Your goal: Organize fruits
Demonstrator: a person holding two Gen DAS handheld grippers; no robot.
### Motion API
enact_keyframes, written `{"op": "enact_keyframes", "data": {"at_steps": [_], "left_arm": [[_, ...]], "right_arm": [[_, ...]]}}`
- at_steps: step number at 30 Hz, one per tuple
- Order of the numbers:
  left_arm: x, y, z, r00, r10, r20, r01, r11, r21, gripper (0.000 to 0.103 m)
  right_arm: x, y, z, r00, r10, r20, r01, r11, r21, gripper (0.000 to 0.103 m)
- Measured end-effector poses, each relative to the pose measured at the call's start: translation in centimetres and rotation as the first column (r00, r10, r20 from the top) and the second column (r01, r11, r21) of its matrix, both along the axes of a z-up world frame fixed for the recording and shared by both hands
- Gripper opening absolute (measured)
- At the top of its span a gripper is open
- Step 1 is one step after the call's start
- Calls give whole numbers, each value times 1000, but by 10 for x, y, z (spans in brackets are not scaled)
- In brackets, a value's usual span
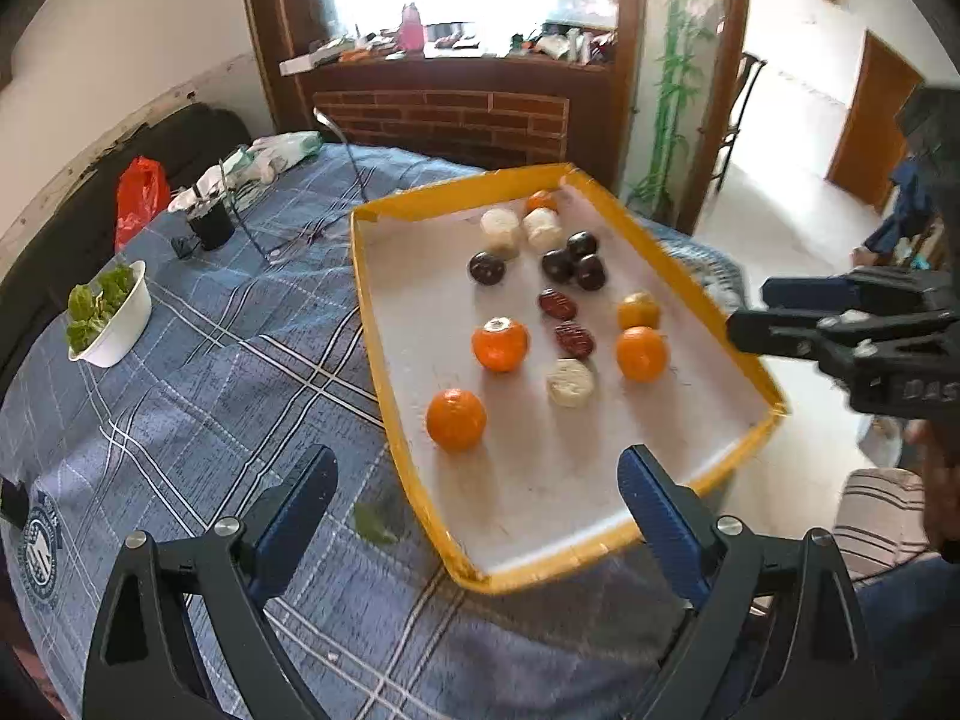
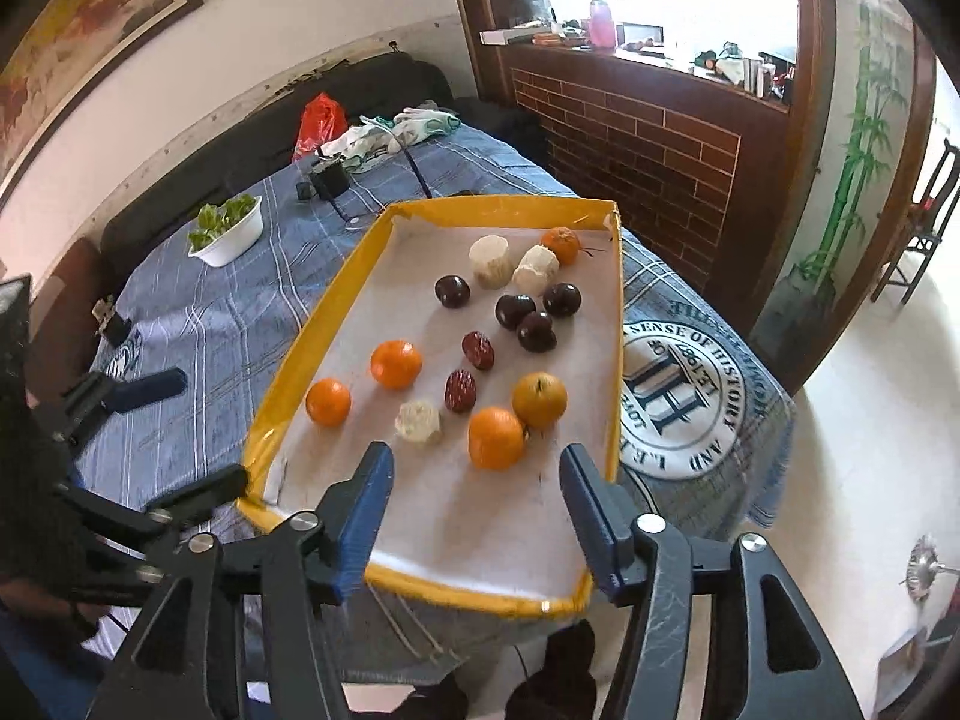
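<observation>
While both pairs of tongs hang above the near end of the tray (image 2: 441, 213), neither one has anything between its fingers: the left gripper (image 1: 477, 492), at the bottom of the left wrist view, stands spread wide over the tray's near left corner, and the right gripper (image 2: 474, 480), at the bottom of the right wrist view, is parted with only bare white tray floor in its gap. All the fruit lies loose inside the yellow-rimmed tray in the middle of both frames: oranges (image 2: 495, 437) mostly toward the near end, two wrinkled red dates (image 2: 460, 390) at centre, four dark plums (image 2: 536, 331) further up, and pale peeled chunks (image 2: 418, 420) scattered near and far. At upper left, a white bowl of greens (image 2: 227, 234) sits on the blue plaid cloth (image 2: 198, 324), well apart from the tray.
</observation>
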State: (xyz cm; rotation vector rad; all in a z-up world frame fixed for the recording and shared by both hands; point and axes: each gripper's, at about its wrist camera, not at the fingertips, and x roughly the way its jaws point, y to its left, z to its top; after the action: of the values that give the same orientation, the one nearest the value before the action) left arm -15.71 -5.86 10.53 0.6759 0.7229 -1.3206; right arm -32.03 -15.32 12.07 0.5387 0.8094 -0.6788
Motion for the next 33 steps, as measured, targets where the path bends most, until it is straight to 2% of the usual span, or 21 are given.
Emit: {"op": "enact_keyframes", "data": {"at_steps": [7, 11, 15, 21, 24, 30, 33], "left_arm": [[-3, 31, 30, 1000, -3, 6, 3, 996, -86, 101], [-16, 41, 45, 995, -1, 98, 14, 992, -128, 101], [-22, 49, 56, 994, -52, 94, 68, 981, -180, 101], [-22, 53, 64, 994, -60, 96, 78, 978, -196, 103], [-25, 54, 65, 989, -34, 143, 61, 981, -186, 103], [-22, 48, 58, 989, -29, 142, 50, 988, -146, 103], [-19, 43, 52, 986, -3, 169, 22, 994, -108, 103]], "right_arm": [[-8, 23, 13, 1000, -3, 9, 4, 998, -56, 70], [-8, 40, 21, 1000, 14, 14, -13, 995, -95, 74], [-10, 55, 28, 999, 30, 15, -27, 989, -144, 81], [-14, 59, 29, 1000, 10, 17, -8, 988, -153, 81], [-14, 60, 29, 1000, 2, 14, 0, 988, -155, 81], [-13, 61, 30, 1000, 4, 10, -2, 987, -159, 81], [-12, 60, 30, 1000, 9, 9, -7, 987, -161, 81]]}}
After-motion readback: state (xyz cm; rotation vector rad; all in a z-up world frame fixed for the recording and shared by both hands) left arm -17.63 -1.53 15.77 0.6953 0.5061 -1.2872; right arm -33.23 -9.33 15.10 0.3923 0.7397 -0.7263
